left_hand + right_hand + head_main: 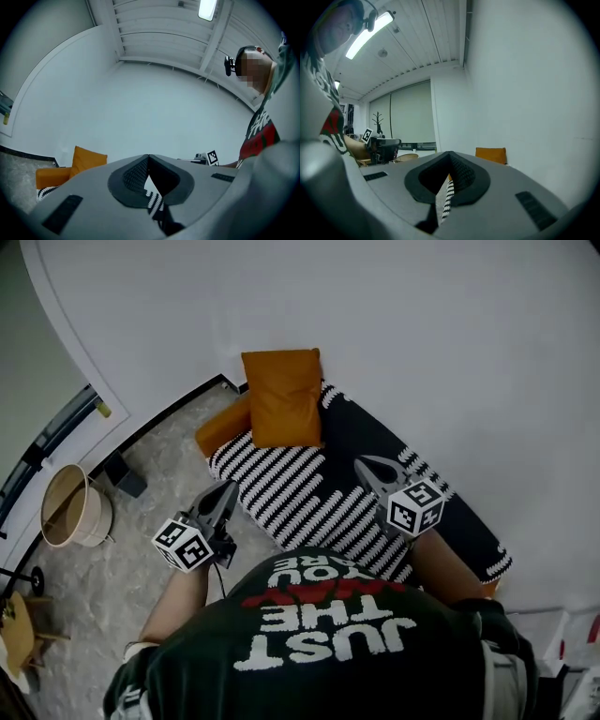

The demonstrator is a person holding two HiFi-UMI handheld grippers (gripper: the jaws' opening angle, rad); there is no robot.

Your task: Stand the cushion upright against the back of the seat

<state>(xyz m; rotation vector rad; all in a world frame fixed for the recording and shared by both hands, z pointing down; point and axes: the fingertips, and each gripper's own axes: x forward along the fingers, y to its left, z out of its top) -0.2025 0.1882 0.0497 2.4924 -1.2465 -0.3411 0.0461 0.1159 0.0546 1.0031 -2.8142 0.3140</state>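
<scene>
**Both grippers shut and empty, cushion standing at the wall**

The fingers of the left gripper (148, 156) are meeting at their tips with nothing between them; through the gap lower down only a strip of the striped cover (153, 201) is showing. The right gripper (450, 153) is doing the same, its fingers pressing tip to tip and holding nothing.

In the head view the left gripper (228, 489) is hanging over the seat's near edge, pointing toward 1 o'clock. The right gripper (362, 464) is hovering above the black-and-white cover (300, 498), pointing toward 11 o'clock. Both are staying well apart from the cushion.

The orange cushion (283, 396) is standing upright at the far end of the seat (221, 430), at 12 o'clock from the two grippers, with its back against the white wall (431, 343). The left gripper view is showing it (87, 159) at 10 o'clock from the fingertips, and the right gripper view is showing it (491, 154) at 3 o'clock, beside the wall. An uncovered orange part of the seat is sticking out at 8 o'clock from the cushion.

A round basket (73, 507) is sitting on the speckled floor (155, 479), at 9 o'clock from the left gripper.
</scene>
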